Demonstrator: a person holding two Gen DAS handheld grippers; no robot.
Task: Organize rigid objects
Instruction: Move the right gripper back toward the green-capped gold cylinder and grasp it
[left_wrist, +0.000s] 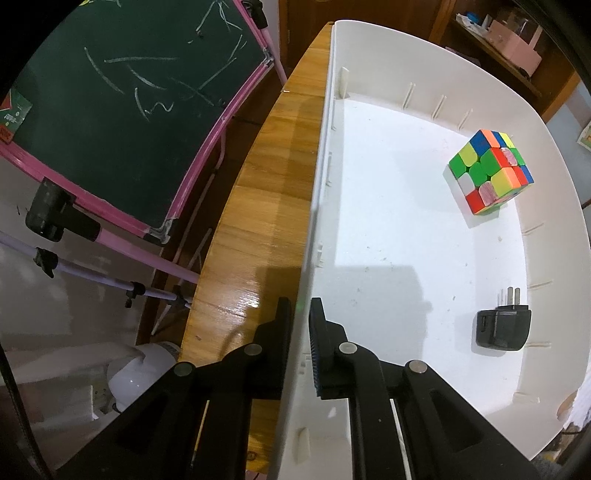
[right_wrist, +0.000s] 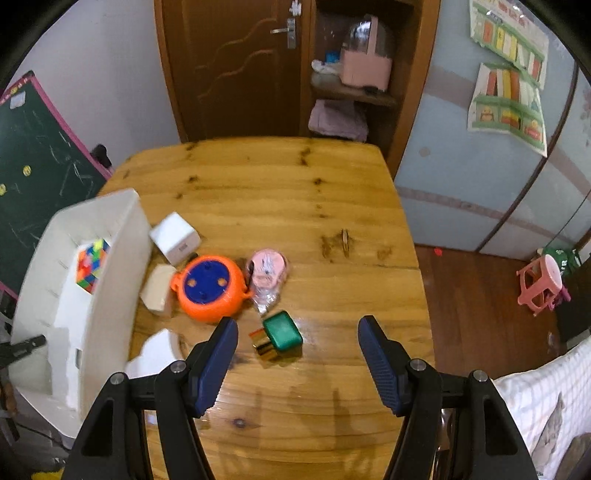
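Observation:
My left gripper (left_wrist: 300, 314) is shut on the near wall of the white bin (left_wrist: 306, 236), one finger outside and one inside. In the bin lie a colourful puzzle cube (left_wrist: 489, 170) and a black plug adapter (left_wrist: 502, 328). My right gripper (right_wrist: 297, 326) is open and empty above the wooden table (right_wrist: 288, 192). Just ahead of it lie a green and gold box (right_wrist: 280, 332), an orange and blue round toy (right_wrist: 210, 288), a pink wrapped item (right_wrist: 266, 275), a white box (right_wrist: 174, 238) and a cream block (right_wrist: 158, 290). The bin (right_wrist: 110, 258) stands tilted at the left there.
A green chalkboard with a pink frame (left_wrist: 122, 92) stands left of the table. A white object (right_wrist: 157, 356) lies beside the right gripper's left finger. A door and shelf (right_wrist: 347, 74) are behind the table, a pink stool (right_wrist: 541, 282) on the floor at right.

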